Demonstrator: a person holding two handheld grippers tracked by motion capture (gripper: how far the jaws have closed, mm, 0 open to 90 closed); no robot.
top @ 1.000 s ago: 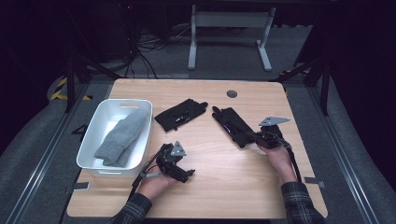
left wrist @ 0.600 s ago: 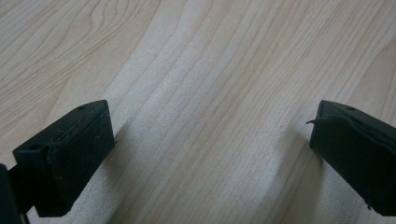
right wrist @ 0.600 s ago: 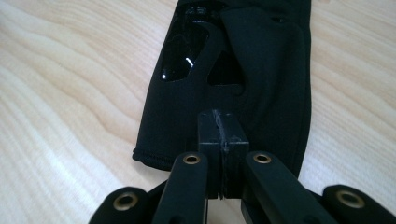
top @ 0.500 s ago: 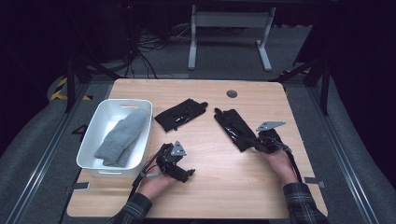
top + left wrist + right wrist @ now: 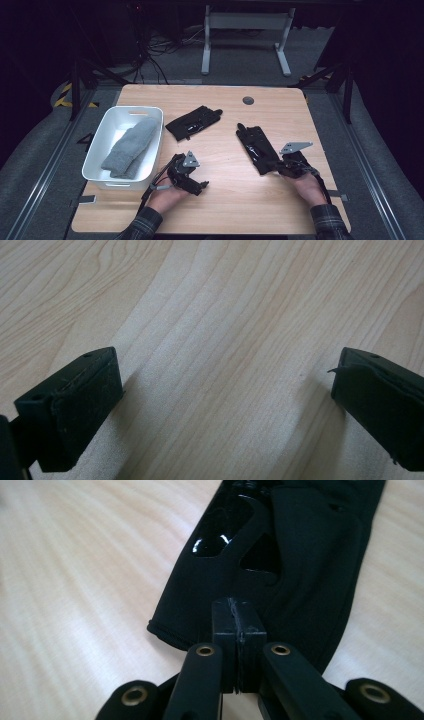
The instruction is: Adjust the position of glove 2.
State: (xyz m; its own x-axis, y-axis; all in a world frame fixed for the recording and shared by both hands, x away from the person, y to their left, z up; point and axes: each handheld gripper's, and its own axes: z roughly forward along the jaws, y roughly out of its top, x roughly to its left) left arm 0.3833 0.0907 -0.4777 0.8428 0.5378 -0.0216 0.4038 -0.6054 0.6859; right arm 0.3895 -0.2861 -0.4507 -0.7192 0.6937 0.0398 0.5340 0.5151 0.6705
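The right gripper (image 5: 239,630) has its two jaws pressed flat together at the cuff edge of a black glove (image 5: 280,565); the right gripper view shows no gap between the pads, and whether a fold of the cuff is pinched between them cannot be told from the pictures. In the high view the same right gripper (image 5: 280,167) sits at the near end of that glove (image 5: 257,147), which lies flat on the table (image 5: 280,210) with its fingers pointing away from the person and its glossy palm patches facing up; one hand (image 5: 307,187) holds this gripper from below.

The left gripper (image 5: 225,390) stands released, its two jaws wide apart over bare wood with nothing between them; in the high view the left gripper (image 5: 192,177) rests near the front edge of the table, just beside the bin, held by the other hand (image 5: 165,195).

Counting outward: two grippers; two black gloves, the second glove (image 5: 194,122) lying well apart from the first, nearer the table's middle; one white bin (image 5: 97,155) at the left, holding one grey sock (image 5: 131,147) laid lengthwise; one round dark grommet (image 5: 248,100) in the tabletop near the far edge; one table in all.
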